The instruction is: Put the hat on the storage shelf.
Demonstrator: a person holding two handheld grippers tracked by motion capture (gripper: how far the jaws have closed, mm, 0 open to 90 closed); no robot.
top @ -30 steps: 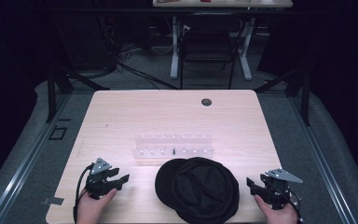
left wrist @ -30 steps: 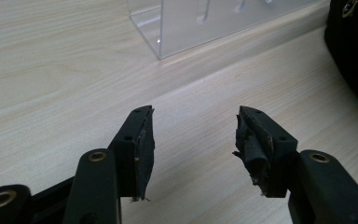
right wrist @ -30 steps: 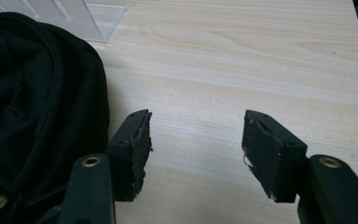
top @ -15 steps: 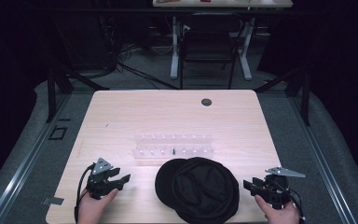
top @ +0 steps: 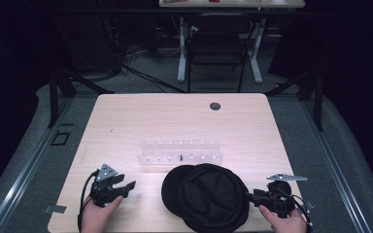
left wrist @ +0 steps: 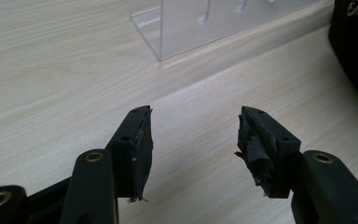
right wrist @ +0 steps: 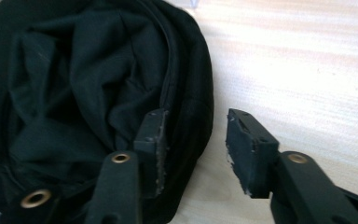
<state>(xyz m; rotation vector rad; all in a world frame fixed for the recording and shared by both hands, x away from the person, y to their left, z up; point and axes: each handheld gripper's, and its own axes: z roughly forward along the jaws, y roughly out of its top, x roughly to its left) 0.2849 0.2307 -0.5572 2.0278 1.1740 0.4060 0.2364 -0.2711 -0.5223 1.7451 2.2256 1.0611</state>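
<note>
Seemingly soft, light and floppy, the black fabric cap [top: 209, 196] on the tabletop [top: 175, 121] suits a rim pinch; right tongs [right wrist: 193, 135] straddle its edge open, left tongs [left wrist: 193, 140] open and empty.

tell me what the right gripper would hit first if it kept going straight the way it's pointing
Most likely the black cap. The right gripper is open, one jaw over the cap's edge and the other over bare table. Going straight on, it would likely straddle and meet the rim, though depth is hard to judge.
</note>
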